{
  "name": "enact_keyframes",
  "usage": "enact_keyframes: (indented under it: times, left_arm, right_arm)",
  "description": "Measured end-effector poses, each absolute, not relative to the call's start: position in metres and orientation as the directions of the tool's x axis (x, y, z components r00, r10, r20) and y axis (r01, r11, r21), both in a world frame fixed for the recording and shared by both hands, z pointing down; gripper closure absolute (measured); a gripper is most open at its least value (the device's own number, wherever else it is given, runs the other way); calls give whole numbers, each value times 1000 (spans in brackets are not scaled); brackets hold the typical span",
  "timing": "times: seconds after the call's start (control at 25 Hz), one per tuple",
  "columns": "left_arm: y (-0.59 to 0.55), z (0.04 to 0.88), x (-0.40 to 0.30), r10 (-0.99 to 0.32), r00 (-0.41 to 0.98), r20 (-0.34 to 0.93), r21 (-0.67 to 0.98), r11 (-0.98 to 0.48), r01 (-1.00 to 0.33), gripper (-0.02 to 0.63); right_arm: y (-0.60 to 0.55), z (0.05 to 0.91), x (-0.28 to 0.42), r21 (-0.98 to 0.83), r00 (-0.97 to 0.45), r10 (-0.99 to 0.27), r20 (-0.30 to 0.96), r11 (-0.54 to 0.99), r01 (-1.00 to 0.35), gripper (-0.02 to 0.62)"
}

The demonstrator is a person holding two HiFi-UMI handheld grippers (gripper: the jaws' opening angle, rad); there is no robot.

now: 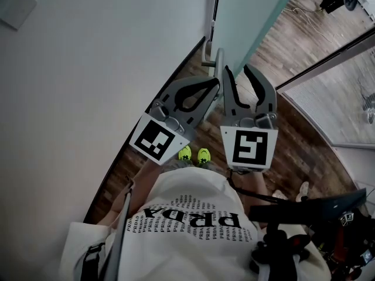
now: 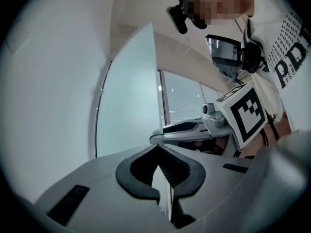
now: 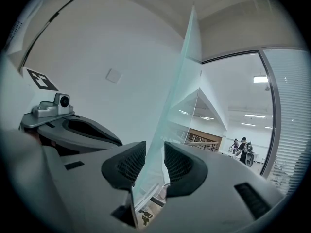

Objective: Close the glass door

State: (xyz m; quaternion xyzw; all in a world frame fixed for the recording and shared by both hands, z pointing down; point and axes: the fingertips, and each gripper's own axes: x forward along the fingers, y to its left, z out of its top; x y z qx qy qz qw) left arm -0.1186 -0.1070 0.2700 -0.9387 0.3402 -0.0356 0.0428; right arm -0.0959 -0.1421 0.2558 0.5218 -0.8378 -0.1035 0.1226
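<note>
Two grippers are held up at the glass door [image 1: 252, 16], whose frosted pane stands open, angled away from the white wall [image 1: 88, 57] on its left.

The right gripper [image 1: 237, 69] is spread open. Its own view shows the door's edge [image 3: 187, 72] running up between the two ribbed pads [image 3: 131, 165], with the gripper [image 3: 154, 147] straddling the pane. Whether either pad presses on the glass cannot be told.

The left gripper [image 1: 215, 85] sits just left of the door, beside the metal handle [image 1: 218, 60]. It is clenched. In its own view the tips [image 2: 156, 148] meet and only a small hollow is left behind them, with nothing gripped in it. The pane [image 2: 129, 96] rises beyond.

Each gripper carries a cube with a black-and-white square marker, the left one [image 1: 157, 140] and the right one [image 1: 251, 147]. Nearer than the door, the person's white shirt [image 1: 193, 209] reads "PRADA" in large black letters, and the same word repeats in small rows around it. Yellow-green shoes [image 1: 194, 155] show on the dark wood floor [image 1: 293, 133].
</note>
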Motion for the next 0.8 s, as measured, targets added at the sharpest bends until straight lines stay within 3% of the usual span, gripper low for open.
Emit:
enact_keyframes:
  times: [0.44, 0.8]
  left_arm:
    - [-122, 272, 1, -634, 771, 65, -135, -771, -623, 612]
    - [-138, 289, 37, -691, 722, 12, -149, -716, -683, 612]
  right_arm:
    - [-152, 260, 33, 323, -370, -923, 106, 384, -865, 494]
    - [-159, 276, 53, 337, -446, -889, 107, 454, -824, 495]
